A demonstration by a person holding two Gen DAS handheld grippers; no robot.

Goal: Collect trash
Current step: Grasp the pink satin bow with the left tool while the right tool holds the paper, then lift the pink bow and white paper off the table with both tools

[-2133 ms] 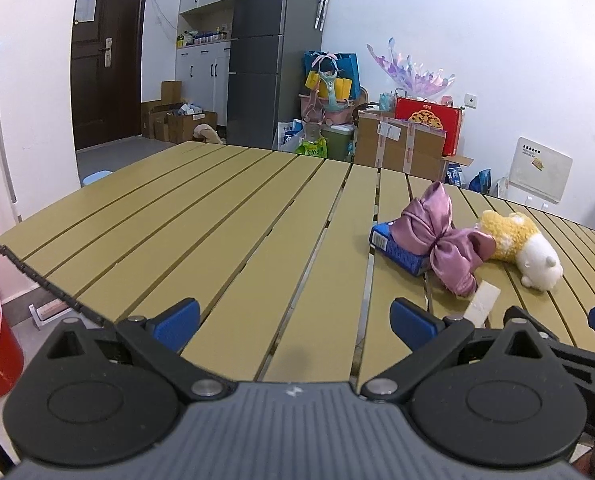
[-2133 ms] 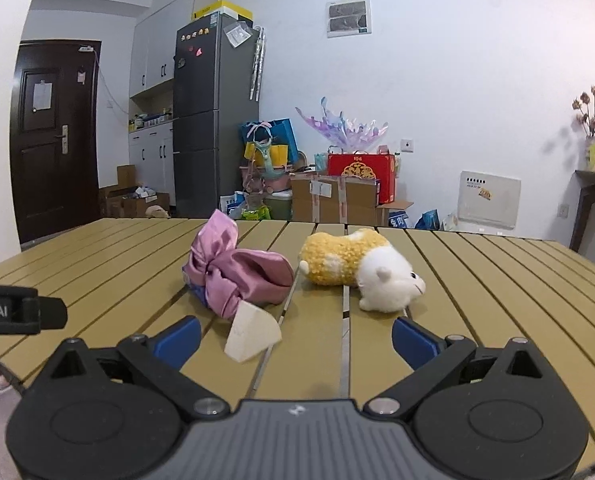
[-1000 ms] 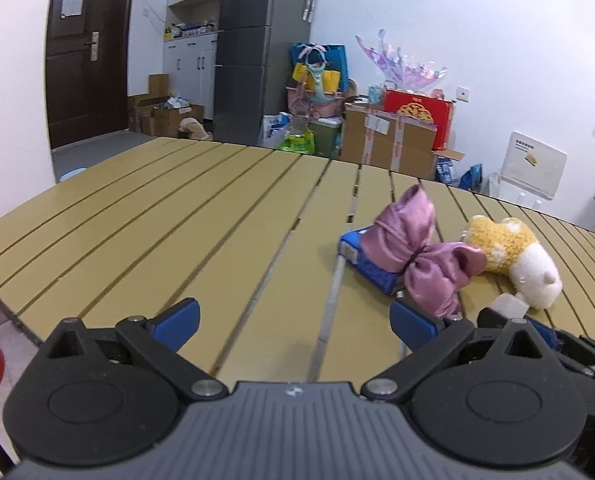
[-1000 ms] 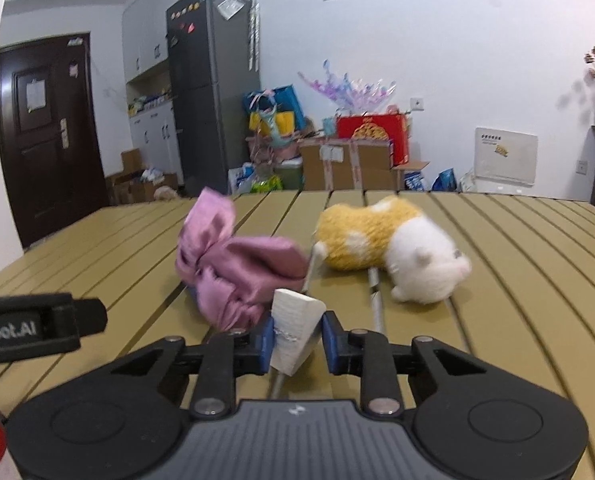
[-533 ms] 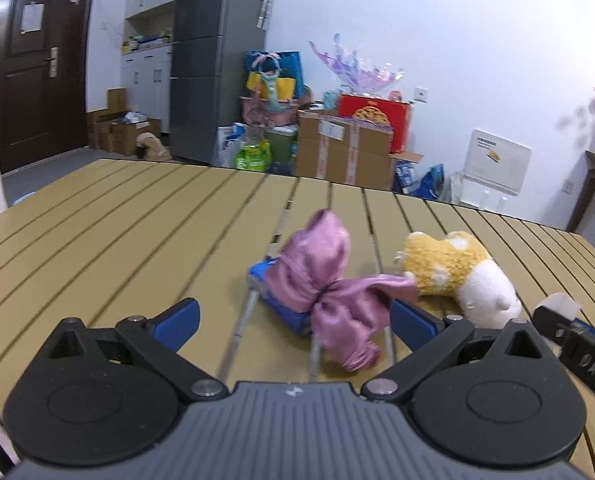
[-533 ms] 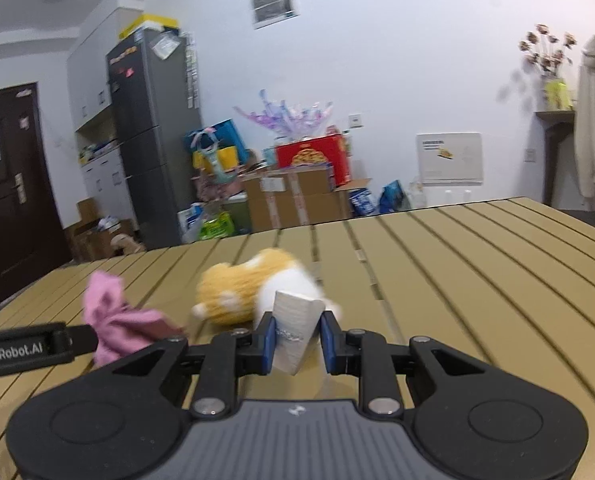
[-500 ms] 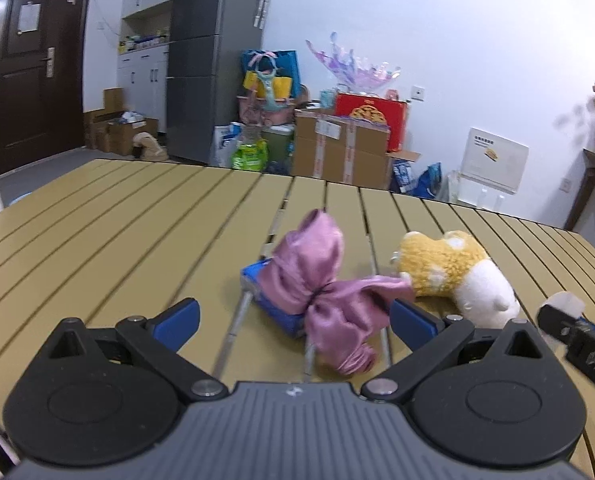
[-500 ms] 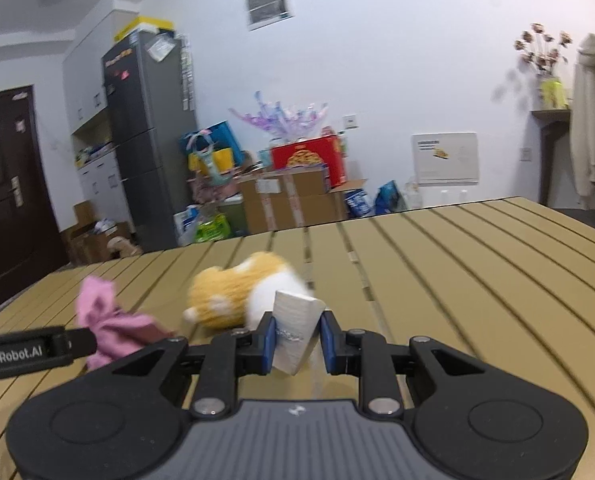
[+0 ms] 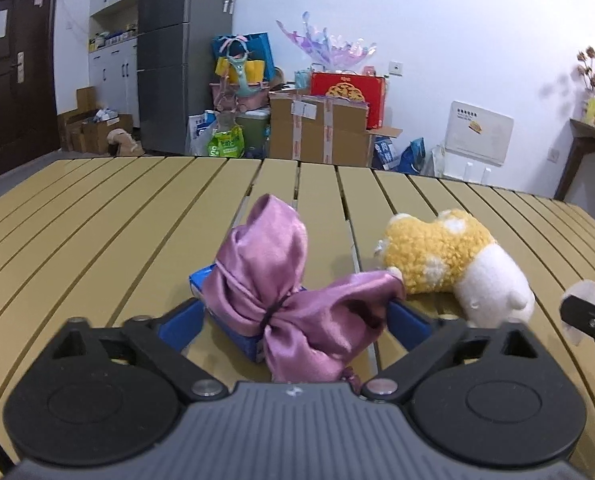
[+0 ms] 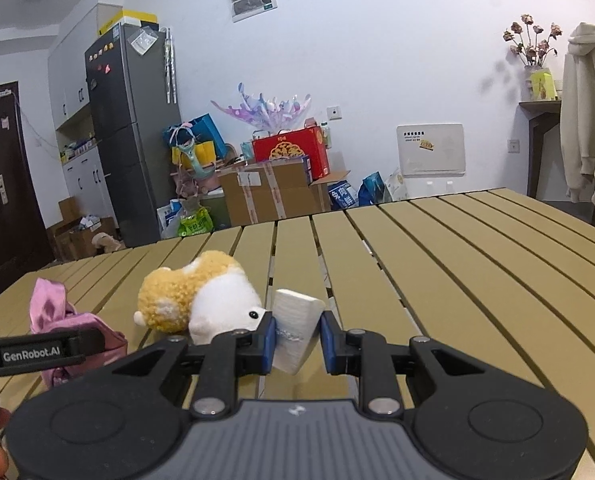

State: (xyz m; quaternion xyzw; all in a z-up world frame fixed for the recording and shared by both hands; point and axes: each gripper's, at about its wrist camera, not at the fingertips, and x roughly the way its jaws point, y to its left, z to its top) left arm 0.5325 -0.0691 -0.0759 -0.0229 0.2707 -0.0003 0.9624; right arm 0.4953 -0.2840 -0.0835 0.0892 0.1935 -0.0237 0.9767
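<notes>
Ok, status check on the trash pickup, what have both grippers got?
Right gripper shut on white folded tissue, lifted clear. Left gripper closing around pink satin bow on blue pack, not gripped yet. Plush hamster touches bow's right end.

On the counter (image 9: 97, 216) we count one plush toy (image 9: 453, 268), yellow and white, one pink satin bow (image 9: 293, 296), and one blue packet (image 9: 217, 316) under that bow. We count one white folded tissue (image 10: 295, 334) just right of the plush toy. We see two hand-held grippers: the left hand-held gripper (image 9: 293, 324) and the right hand-held gripper (image 10: 296, 340).
</notes>
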